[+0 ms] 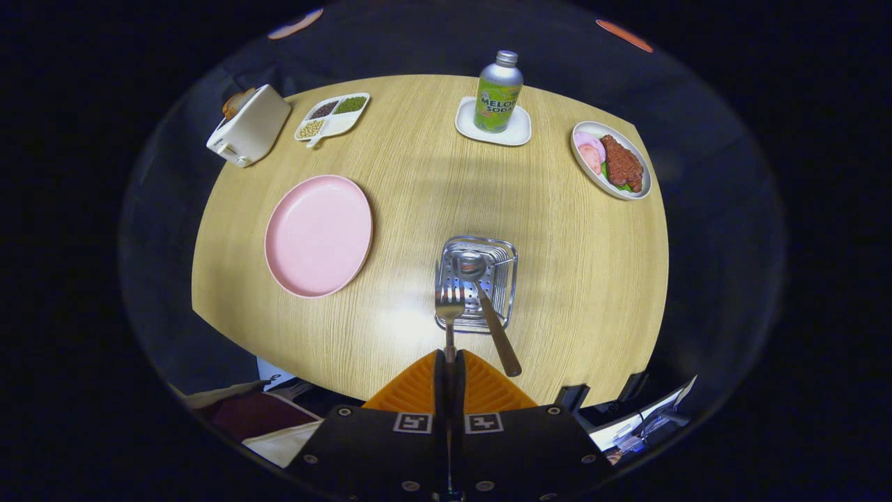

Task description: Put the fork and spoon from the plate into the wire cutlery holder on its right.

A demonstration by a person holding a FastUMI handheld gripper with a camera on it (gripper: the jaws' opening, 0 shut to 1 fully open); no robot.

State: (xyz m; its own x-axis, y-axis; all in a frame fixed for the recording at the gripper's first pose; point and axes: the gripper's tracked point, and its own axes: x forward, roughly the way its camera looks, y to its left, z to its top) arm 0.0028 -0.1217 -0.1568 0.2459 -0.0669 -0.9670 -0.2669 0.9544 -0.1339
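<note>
Currently the gripper [449, 362] is clenching the fork [449, 307] by its handle, both fingers pressing together on it, the tines pointing ahead and hanging over the near rim of the wire cutlery holder [507, 259].

Spoon [488, 307]: already standing in the holder, bowl down inside the wire, its handle leaning out over the near rim toward the fingers, just beside the fork.

Pink plate [318, 235]: lying bare toward the left edge of the table [418, 174], well apart from the holder on its right.

Far left corner: a white toaster [249, 127] holding bread, and beside it a divided snack tray [333, 116] carrying beans and seeds.

Far edge, middle: a soda bottle [499, 92] standing upright on a white coaster [517, 130].

Far right corner: an oval dish of meat [613, 167] sitting near the rim.
</note>
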